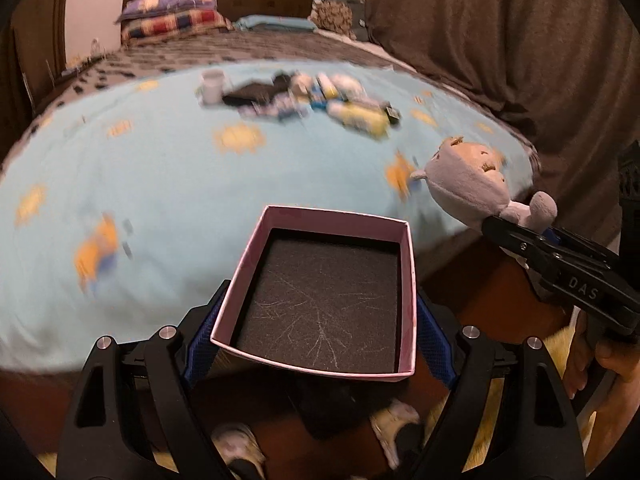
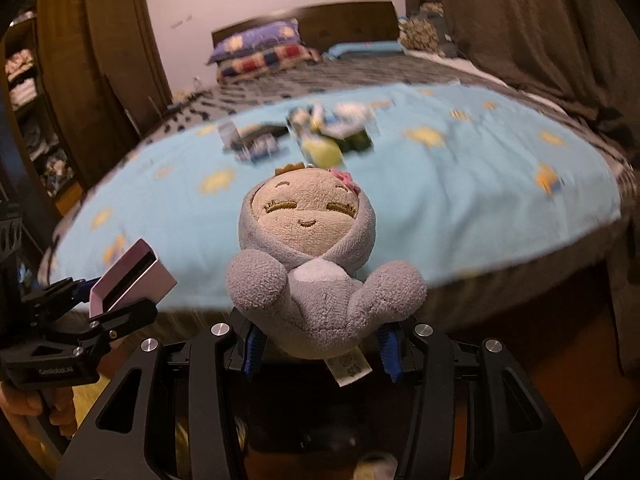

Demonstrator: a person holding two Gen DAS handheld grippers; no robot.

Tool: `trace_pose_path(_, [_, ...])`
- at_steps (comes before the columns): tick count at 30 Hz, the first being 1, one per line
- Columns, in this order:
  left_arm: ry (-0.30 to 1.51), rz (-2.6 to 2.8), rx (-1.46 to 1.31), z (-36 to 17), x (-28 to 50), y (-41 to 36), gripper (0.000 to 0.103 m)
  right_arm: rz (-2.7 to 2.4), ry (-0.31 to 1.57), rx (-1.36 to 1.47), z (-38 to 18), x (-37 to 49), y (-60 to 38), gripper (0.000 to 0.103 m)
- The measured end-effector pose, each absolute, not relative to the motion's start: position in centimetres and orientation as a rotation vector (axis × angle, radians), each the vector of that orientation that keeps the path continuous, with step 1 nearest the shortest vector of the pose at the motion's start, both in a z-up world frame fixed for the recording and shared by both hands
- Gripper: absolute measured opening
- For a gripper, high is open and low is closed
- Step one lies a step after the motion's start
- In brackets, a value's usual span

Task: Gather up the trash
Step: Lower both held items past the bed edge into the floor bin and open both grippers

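Note:
My left gripper (image 1: 320,338) is shut on an open pink box (image 1: 332,236) lined with black foam, its blue pads pressing on the box's two sides. The box holds nothing. In the right wrist view the same box (image 2: 132,276) shows tilted at the lower left in the left gripper (image 2: 94,306). My right gripper (image 2: 320,350) is shut on the lower body of a grey plush doll (image 2: 316,248) with a beige face. The doll (image 1: 464,176) also shows at the right of the left wrist view. A blurred pile of small litter (image 1: 312,100) lies far off on the bed.
A light blue blanket (image 1: 160,184) with yellow prints covers the near half of the bed. A white cup (image 1: 212,86) stands left of the pile. Pillows (image 1: 172,16) lie at the headboard. A brown curtain (image 1: 500,40) hangs on the right, a wooden wardrobe (image 2: 100,60) on the left.

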State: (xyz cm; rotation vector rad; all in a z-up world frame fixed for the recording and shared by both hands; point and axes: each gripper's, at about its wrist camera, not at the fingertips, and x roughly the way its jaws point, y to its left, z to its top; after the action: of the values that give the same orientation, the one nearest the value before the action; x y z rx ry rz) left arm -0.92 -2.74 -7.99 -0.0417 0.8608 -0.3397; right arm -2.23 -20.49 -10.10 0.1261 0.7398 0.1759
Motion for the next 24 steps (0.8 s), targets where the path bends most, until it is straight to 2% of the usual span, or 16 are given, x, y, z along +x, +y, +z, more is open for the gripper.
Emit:
trace_pose_path(7, [0.998, -0.343, -0.019, -15.4, -3.7, -4.7, 0.079, 0.147, 0.916, 0.149, -17.1, -3.9, -20.7, 0.048])
trace_pose_path(14, [1.15, -0.318, -0.016, -22.3, -2.6, -5.5, 0.079, 0.128, 1.096, 0.142, -24.2, -2.9, -19.6, 0.048])
trace_pose_path(19, [1.193, -0.313, -0.043, -24.4, -1.3, -5.2, 0.079, 0.119, 1.187, 0.186, -27.8, -1.5, -19.3, 0.048])
trace_pose_path(24, [1.225, -0.32, -0.057, -25.8, -0.4, -5.0, 0.079, 0.133, 1.191, 0.211, -28.7, -0.9, -18.9, 0.05])
